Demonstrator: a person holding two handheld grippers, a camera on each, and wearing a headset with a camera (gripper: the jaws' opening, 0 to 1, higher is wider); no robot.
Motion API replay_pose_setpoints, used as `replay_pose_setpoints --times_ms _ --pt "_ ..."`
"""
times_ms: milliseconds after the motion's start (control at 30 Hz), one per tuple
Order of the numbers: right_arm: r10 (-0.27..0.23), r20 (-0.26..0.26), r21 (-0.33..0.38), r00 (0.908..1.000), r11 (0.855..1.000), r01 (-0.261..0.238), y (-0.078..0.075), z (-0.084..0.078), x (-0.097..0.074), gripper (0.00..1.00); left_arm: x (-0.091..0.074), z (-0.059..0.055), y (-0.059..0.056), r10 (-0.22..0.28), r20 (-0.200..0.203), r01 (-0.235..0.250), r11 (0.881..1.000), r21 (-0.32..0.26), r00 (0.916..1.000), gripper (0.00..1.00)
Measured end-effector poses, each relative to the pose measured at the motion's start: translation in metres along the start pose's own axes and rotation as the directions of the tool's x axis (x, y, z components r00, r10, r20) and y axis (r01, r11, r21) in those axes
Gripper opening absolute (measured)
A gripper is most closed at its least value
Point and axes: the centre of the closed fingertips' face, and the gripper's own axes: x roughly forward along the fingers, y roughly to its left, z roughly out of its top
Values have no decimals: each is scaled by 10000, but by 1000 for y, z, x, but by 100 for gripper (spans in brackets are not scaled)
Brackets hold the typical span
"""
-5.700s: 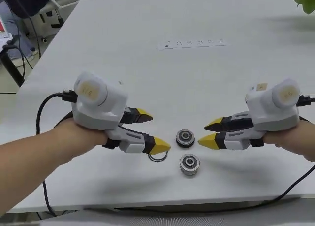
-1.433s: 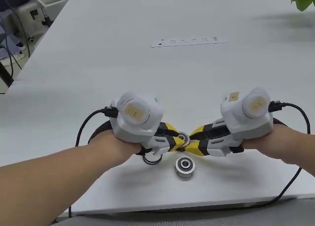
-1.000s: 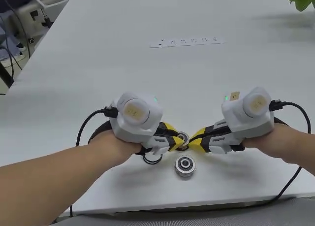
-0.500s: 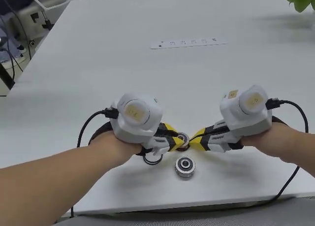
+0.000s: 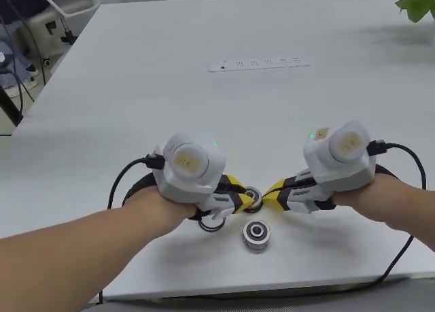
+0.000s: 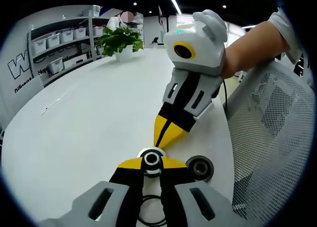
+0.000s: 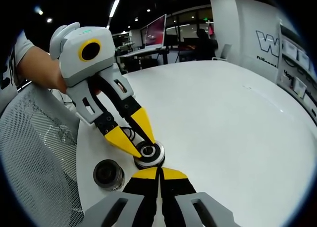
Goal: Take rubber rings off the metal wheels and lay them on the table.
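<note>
Metal wheel (image 6: pixel 151 158), silver rim, dark centre, clamped in left hand-held gripper (image 5: pixel 241 200)

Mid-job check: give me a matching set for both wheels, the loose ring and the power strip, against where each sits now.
1 far wheel
2 near wheel
3 loose ring
4 power strip

a lying under the left gripper
b far across the table
c clamped in the left gripper
d standing free, touched by nothing

Pairs: 1-c, 2-d, 3-a, 4-b

There are two metal wheels, the near wheel (image 5: pixel 257 234) and the far wheel (image 5: pixel 252 198), one loose rubber ring (image 5: pixel 211 224) and one power strip (image 5: pixel 259 64).
</note>
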Motion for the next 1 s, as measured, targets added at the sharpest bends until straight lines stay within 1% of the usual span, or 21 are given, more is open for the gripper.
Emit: replay_pose_setpoints --times_ms 67,233,300,433,500,533,600,667,733,1000 --pt "63 86 279 9999 9996 -65 -1 2 -2 0 0 0 0 4 -29 -4 10000 5 10000 7" --pt "16 89 457 10000 9990 -20 0 1 -1 0 0 0 0 17 -15 -17 10000 -19 10000 6" --pt "-38 133 650 9999 9979 30 -1 1 -1 0 0 0 0 27 -11 -27 10000 -13 10000 6" --pt "-87 347 1140 9994 9935 47 -3 4 -3 0 0 0 0 43 -8 -43 10000 -10 10000 6" --pt "-45 583 1362 9983 9907 -35 -2 9 -4 0 0 0 0 46 -16 -46 10000 -4 10000 6" --pt "-39 616 1438 9981 9896 -50 -1 11 -4 0 0 0 0 54 -21 -54 10000 5 10000 6" --pt "-49 603 1394 9982 9902 -35 1 11 -5 0 0 0 0 71 -39 -71 9999 77 10000 6" --pt "4 691 1605 9976 9870 -115 3 12 -4 0 1 0 -1 111 -105 -109 9999 132 9999 6" --pt "-37 653 1635 9979 9865 -71 3 13 -4 0 1 0 -1 142 -133 -140 9998 148 9998 6" --pt "-32 661 1702 9978 9854 -81 8 15 -5 0 1 0 0 149 -134 -147 9997 172 9998 6"
